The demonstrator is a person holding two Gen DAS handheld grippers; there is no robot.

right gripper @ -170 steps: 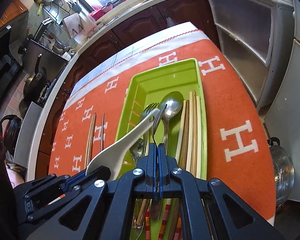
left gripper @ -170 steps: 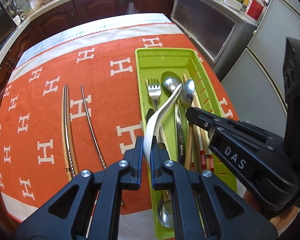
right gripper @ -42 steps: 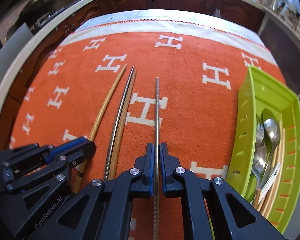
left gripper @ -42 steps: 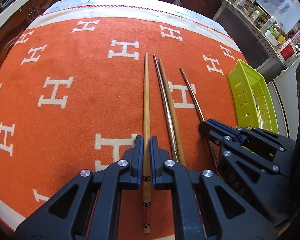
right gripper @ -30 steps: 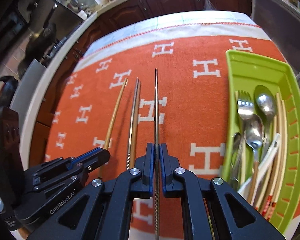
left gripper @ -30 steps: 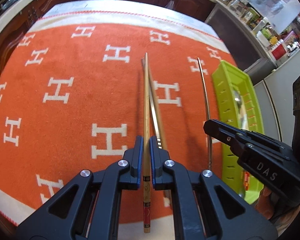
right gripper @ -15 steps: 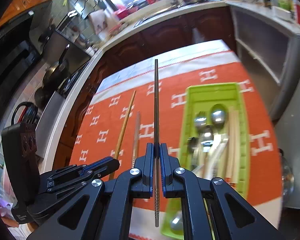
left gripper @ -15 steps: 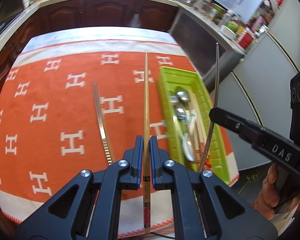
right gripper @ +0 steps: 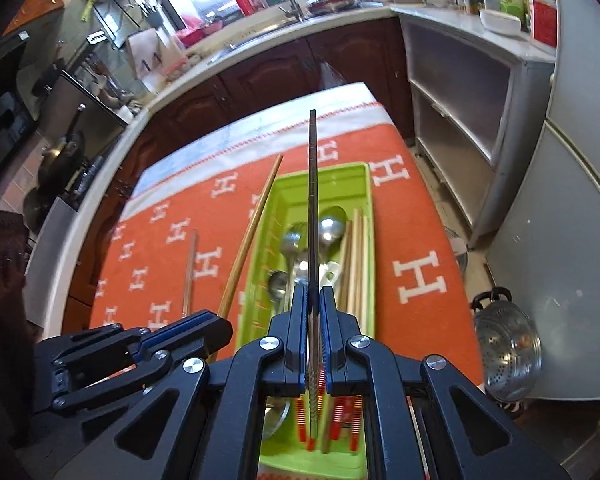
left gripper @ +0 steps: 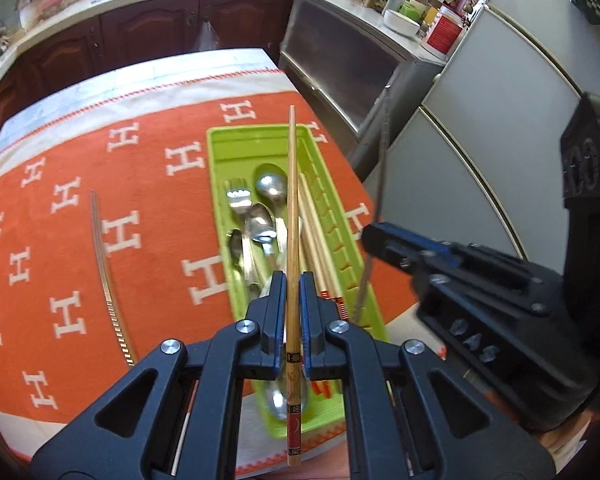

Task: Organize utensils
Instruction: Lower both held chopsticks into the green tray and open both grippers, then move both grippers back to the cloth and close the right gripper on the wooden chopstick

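My left gripper (left gripper: 291, 286) is shut on a wooden chopstick (left gripper: 292, 216) and holds it in the air above the green utensil tray (left gripper: 236, 142). My right gripper (right gripper: 313, 299) is shut on a metal chopstick (right gripper: 312, 200), also in the air over the tray (right gripper: 340, 176). The tray holds a fork (left gripper: 238, 200), spoons (left gripper: 270, 188), a white spoon and several wooden chopsticks (left gripper: 314, 220). A metal and a wooden chopstick (left gripper: 102, 256) lie together on the orange cloth, left of the tray. The right gripper (left gripper: 374, 236) shows to the right in the left wrist view.
The orange cloth with white H marks (left gripper: 100, 184) covers the table. Dark cabinets and a counter (left gripper: 148, 20) stand beyond it. A grey shelf unit (right gripper: 460, 92) and a fridge stand at the right. A steel colander (right gripper: 508, 356) sits on the floor beside the table.
Both grippers lifted their chopsticks off the cloth and carried them right, over the green tray. Two chopsticks stay on the cloth.
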